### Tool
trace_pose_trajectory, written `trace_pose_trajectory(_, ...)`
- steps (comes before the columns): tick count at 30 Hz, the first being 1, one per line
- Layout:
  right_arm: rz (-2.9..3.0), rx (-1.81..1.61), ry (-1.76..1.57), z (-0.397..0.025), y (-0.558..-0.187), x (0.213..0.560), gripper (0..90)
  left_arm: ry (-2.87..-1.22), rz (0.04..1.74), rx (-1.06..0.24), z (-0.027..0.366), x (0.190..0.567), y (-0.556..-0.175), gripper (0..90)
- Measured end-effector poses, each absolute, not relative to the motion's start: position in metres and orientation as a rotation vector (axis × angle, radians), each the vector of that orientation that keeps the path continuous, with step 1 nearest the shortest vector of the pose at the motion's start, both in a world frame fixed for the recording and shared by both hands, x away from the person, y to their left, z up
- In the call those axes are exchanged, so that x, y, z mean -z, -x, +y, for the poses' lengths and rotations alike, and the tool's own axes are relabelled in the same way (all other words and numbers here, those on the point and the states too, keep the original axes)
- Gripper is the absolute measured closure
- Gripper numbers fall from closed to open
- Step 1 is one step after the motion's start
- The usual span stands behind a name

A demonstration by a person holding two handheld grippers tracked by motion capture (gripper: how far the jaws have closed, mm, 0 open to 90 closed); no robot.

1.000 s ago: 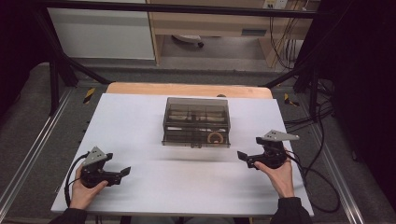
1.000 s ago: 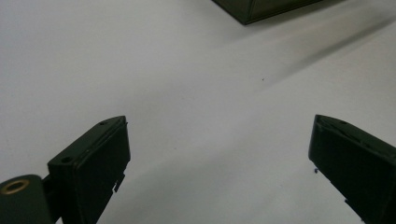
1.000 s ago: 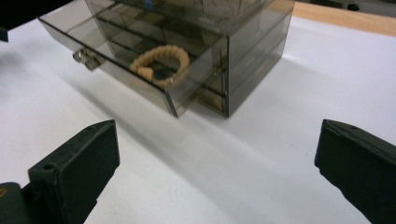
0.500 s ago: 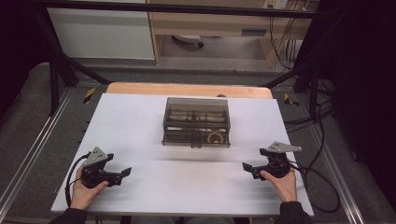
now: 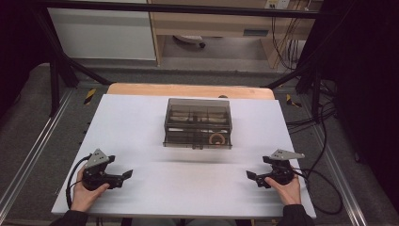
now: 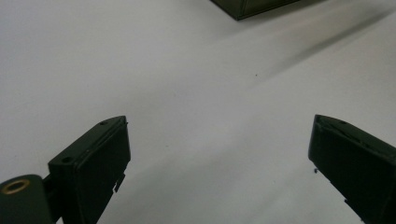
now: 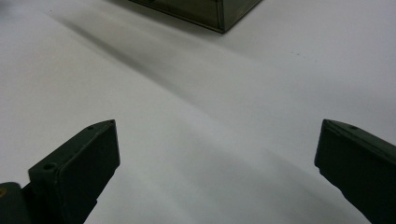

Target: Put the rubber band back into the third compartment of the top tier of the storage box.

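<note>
Tongs first, taken from the smoked, see-through plastic box with small compartments (image 5: pixel 198 123) as landmark. Left tongs (image 5: pixel 123 176) rest on the bench near its front edge, well to the left of the box and nearer the person than it; jaws spread wide, nothing between them. In the left gripper view the jaws stand far apart over bare white surface, and a corner of the box (image 6: pixel 254 6) sits at the top, ahead and slightly right of the jaw line.

Box: sits about mid-bench, long axis running left to right across the bench, lid apparently closed. An orange ring-shaped item (image 5: pixel 217 139) shows through the front wall toward its right end; other contents too small to tell.

Right tongs (image 5: pixel 253 178) lie right of the box and nearer the person, also released and empty. In the right gripper view the box corner (image 7: pixel 212 12) lies ahead, above the jaws. Both tongs point inward toward each other, well apart from the box; the right looks a little nearer to it. Judgement: any reach goes forward and inward from either side.

Surface: white matte bench top (image 5: pixel 141 122), bare, wooden strip (image 5: pixel 141 89) at the far edge. Room: dark metal frame, grey floor, cables to the right.
</note>
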State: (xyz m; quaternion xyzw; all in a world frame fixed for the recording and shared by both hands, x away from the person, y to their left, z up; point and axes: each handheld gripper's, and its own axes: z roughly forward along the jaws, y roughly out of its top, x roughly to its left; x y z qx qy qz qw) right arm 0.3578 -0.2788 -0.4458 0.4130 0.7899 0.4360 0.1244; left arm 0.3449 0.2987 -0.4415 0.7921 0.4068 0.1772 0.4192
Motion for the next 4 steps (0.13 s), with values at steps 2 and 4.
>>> trace_pose_trajectory(2, 2.303, -1.271, -1.204, -0.2787, -0.358, 0.4458, 0.8, -1.986, 1.02, -0.444, 0.2986, 0.4415, -0.3451, 5.0)
trace_pose_trajectory(4, 2.304, -1.271, -1.202, -0.2785, -0.3581, 0.446, 0.8, -1.986, 1.02, -0.443, 0.2988, 0.4416, -0.3452, 5.0)
